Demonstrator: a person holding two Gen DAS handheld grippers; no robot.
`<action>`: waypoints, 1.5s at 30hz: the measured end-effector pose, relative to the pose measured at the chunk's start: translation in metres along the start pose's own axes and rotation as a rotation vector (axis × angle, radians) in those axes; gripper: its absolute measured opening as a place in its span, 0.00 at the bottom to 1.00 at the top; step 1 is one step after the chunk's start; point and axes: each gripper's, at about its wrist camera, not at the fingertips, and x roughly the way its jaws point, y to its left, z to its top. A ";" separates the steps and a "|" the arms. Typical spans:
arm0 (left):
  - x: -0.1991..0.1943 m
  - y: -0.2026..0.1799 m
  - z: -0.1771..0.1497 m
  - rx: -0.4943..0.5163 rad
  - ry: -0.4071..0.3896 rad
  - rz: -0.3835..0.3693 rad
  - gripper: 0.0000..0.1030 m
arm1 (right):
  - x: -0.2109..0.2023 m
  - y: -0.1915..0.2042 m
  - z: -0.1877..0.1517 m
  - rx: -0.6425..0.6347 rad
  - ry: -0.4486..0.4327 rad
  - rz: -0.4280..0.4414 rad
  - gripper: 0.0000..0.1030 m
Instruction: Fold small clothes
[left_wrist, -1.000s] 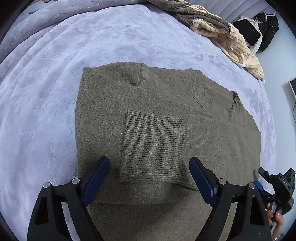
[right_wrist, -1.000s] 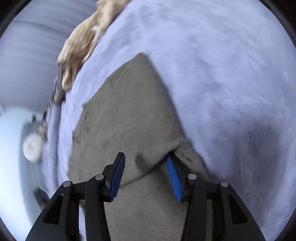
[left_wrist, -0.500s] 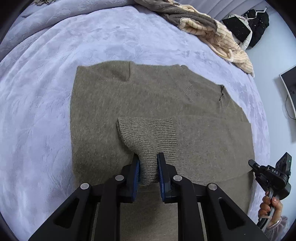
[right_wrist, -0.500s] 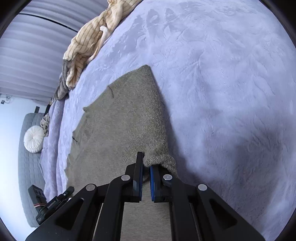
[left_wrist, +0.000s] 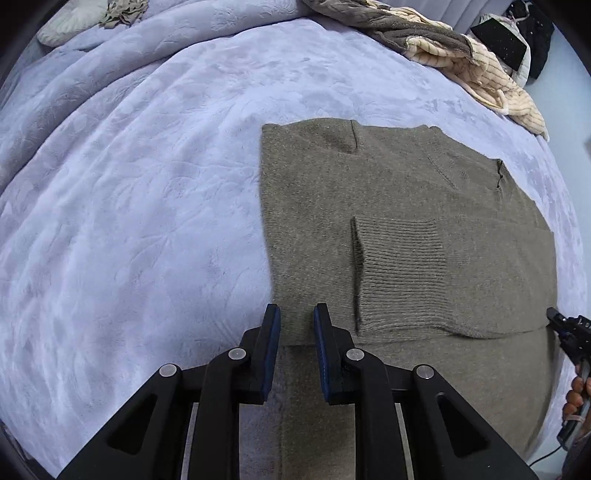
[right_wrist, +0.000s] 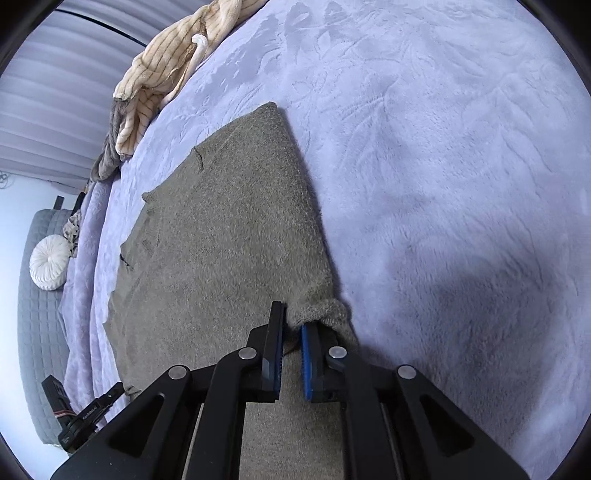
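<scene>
Left gripper (left_wrist: 295, 321): half a second back it was pinching the ribbed cuff (left_wrist: 402, 266). Now it has let go and slid left, and it hovers over the left side edge of the sweater (left_wrist: 406, 192). Its jaws are a narrow gap apart with only fabric lying under them, nothing held as far as shows. The cuff is dropped flat across the sweater body, so the sleeve is folded in and that step looks done. The sweater is spread flat on the lilac bedspread (left_wrist: 129, 221), clear of the heap of other clothes (left_wrist: 461, 55) at the far edge of the bed. The collar end is toward the far edge and the hem end runs under the camera at the near edge. Right gripper (right_wrist: 291, 325): jaws almost closed, about the same slim gap as half a second ago. A bunched lump of the sweater's right side edge sits puckered at the tips and reads as still pinched, though the contact itself is partly hidden. Judgement: the left is lining up to take the left edge to match the right hold. Next is likely a two-handed fold of the body, either lifting the near part toward the collar or thereabouts. Risk: the cuff could slide off when the body lifts.
</scene>
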 end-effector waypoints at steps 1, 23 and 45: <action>0.000 0.000 -0.002 0.004 0.006 0.004 0.20 | -0.002 0.001 -0.003 0.001 0.003 -0.005 0.13; -0.014 0.009 -0.057 0.020 0.117 -0.017 0.91 | -0.034 0.014 -0.060 -0.079 0.096 -0.097 0.40; -0.048 -0.016 -0.153 0.175 0.367 -0.125 0.91 | -0.051 0.047 -0.144 -0.149 0.293 -0.122 0.48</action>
